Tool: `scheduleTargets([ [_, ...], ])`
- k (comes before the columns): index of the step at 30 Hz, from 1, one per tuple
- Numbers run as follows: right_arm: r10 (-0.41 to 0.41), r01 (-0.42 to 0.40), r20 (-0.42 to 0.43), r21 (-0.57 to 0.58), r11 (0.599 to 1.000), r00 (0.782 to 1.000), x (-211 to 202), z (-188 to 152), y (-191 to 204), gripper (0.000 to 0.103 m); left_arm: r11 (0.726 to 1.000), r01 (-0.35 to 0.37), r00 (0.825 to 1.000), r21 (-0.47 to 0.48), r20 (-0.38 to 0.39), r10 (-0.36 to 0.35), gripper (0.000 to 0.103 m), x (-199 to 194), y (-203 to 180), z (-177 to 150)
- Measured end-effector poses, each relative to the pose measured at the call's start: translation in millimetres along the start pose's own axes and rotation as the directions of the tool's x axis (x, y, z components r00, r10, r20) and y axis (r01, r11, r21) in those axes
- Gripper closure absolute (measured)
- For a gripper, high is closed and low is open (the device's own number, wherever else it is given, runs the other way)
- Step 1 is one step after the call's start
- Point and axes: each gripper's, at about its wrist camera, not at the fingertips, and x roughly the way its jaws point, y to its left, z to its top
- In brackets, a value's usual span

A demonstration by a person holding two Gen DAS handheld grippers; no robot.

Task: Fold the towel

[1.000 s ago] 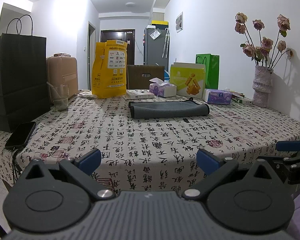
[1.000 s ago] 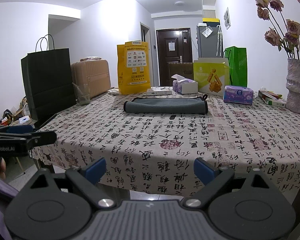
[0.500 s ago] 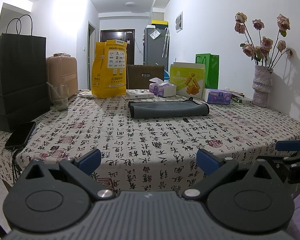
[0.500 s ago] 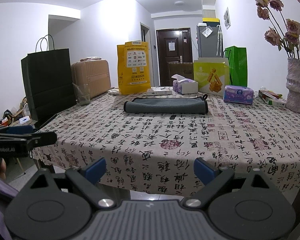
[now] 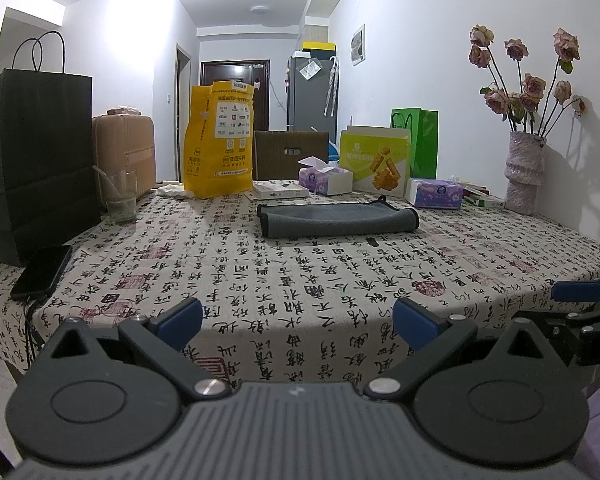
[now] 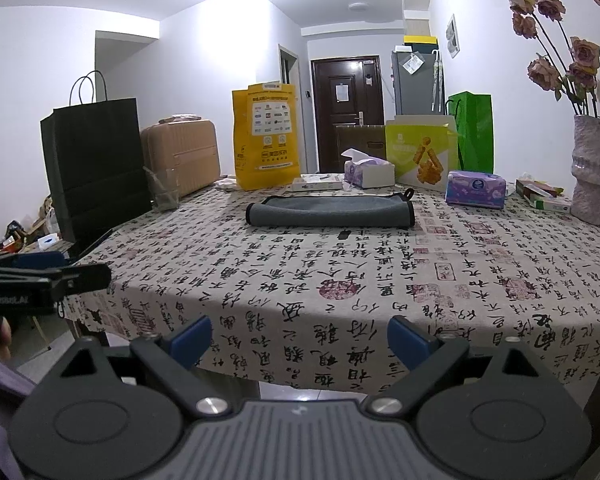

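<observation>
Towel: grey, folded flat, lying mid-tabletop toward the far side, well apart from both tools.
Left tool: spread wide, nothing held, at the near edge of the tabletop.
Right tool: spread wide, nothing held, at the near edge.
Beyond the towel: yellow bag, tissue box, green bag.
Left side: black bag, glass, phone.
Right side: vase with flowers.
</observation>
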Motion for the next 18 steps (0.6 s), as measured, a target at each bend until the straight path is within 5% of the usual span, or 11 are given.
scheduleTargets([
  [18, 0.000, 0.000, 0.001, 0.002, 1.000, 1.000, 0.3, 0.8, -1.3, 0.008, 1.000, 0.000, 1.000, 0.001, 0.001, 0.000, 0.000, 0.4, 0.2, 0.4],
])
